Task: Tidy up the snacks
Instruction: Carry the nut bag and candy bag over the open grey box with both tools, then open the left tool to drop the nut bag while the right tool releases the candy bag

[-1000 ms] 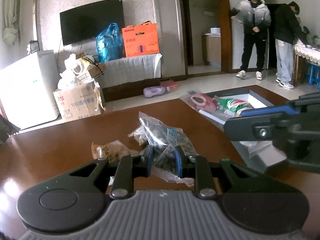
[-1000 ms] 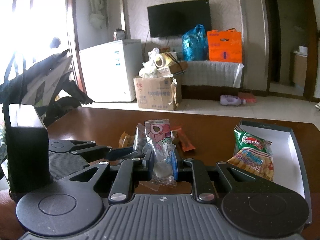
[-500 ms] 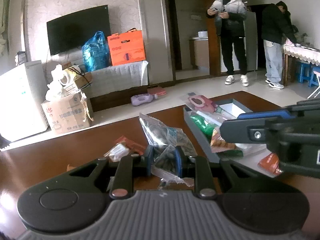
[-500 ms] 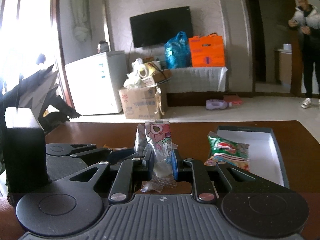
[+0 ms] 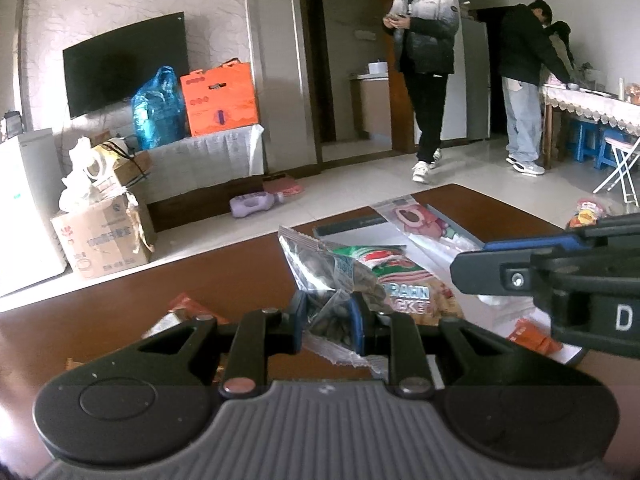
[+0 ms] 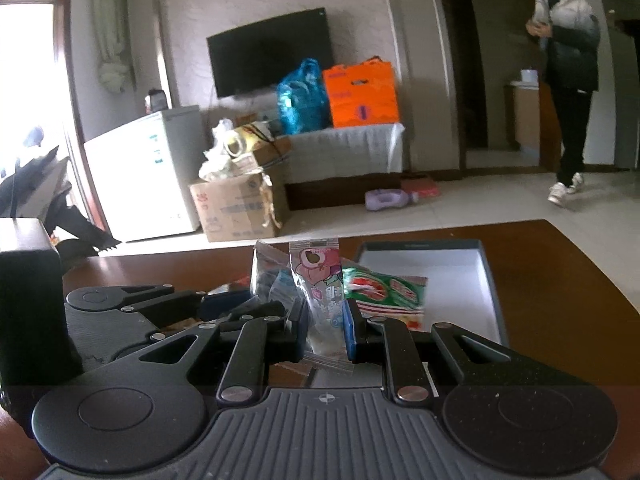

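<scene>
1. Left gripper (image 5: 328, 316): jaws clamped on a clear packet of dark seeds (image 5: 332, 276), held upright at lower centre of the left view.
2. Right gripper (image 6: 325, 330): jaws clamped on a pink cartoon packet (image 6: 320, 280), upright at centre of the right view. The right gripper also shows at the right edge of the left view.
3. Change over the last second: both hands have carried their packets sideways across the brown desk (image 5: 224, 276). In the left view the shallow white box (image 5: 352, 226), earlier far off at right, now sits just behind the seed packet. In the right view the box has slid from the right edge toward centre right.
4. Meaning, as I judge it: both packets are in transit and nearly over the box; letting go over the tray looks like the next step. Neither is released yet.
5. Box contents: a green and red cracker bag (image 5: 404, 284) lies in the near end, another pink cartoon packet (image 5: 420, 220) at the far end, and an orange wrapper (image 5: 532, 338) near the closest corner, partly hidden by the right gripper. In the right view the far half of the box floor shows bare white.
6. Still loose on the desk: an orange packet (image 5: 184, 306) at lower left of the left view, partly behind the gripper.
</scene>
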`<act>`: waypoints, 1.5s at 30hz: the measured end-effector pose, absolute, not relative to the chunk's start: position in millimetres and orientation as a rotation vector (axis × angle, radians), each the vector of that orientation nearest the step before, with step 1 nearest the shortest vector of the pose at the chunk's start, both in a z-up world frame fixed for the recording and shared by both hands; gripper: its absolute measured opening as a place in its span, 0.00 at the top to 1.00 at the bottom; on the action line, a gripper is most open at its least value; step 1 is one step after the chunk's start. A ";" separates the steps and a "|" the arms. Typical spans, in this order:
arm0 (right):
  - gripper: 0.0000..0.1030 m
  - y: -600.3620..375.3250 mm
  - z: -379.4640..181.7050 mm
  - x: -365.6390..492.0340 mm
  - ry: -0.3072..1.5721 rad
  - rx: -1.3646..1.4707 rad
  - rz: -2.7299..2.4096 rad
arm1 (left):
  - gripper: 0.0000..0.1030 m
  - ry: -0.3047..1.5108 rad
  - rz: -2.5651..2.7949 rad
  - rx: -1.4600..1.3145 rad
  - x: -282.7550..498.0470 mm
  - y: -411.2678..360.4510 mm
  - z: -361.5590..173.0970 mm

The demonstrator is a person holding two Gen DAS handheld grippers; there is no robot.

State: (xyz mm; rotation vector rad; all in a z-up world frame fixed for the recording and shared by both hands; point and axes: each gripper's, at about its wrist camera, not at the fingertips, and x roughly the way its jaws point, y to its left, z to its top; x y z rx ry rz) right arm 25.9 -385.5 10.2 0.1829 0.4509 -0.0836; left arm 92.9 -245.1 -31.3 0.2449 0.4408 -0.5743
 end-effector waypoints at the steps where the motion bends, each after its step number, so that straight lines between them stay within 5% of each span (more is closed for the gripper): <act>1: 0.80 -387.1 8.7 26.6 0.456 0.183 -0.088 | 0.80 0.443 -0.577 0.245 94.4 -248.6 -33.9; 31: 0.80 -408.2 -25.7 38.6 0.637 0.208 -0.192 | 0.80 0.468 -0.595 0.232 151.3 -304.8 -52.9; 37: 0.69 -396.8 -31.3 39.9 0.675 0.185 -0.174 | 0.80 0.480 -0.583 0.231 153.7 -307.1 -54.6; 40: 0.55 -395.3 -29.6 37.7 0.665 0.177 -0.183 | 0.76 0.489 -0.586 0.233 152.2 -308.1 -54.6; 43: 0.50 -395.5 -28.2 38.7 0.666 0.172 -0.180 | 0.58 0.472 -0.582 0.232 148.2 -305.9 -51.4; 45: 0.49 -395.1 -26.2 37.7 0.656 0.170 -0.173 | 0.37 0.442 -0.582 0.227 144.0 -304.0 -48.5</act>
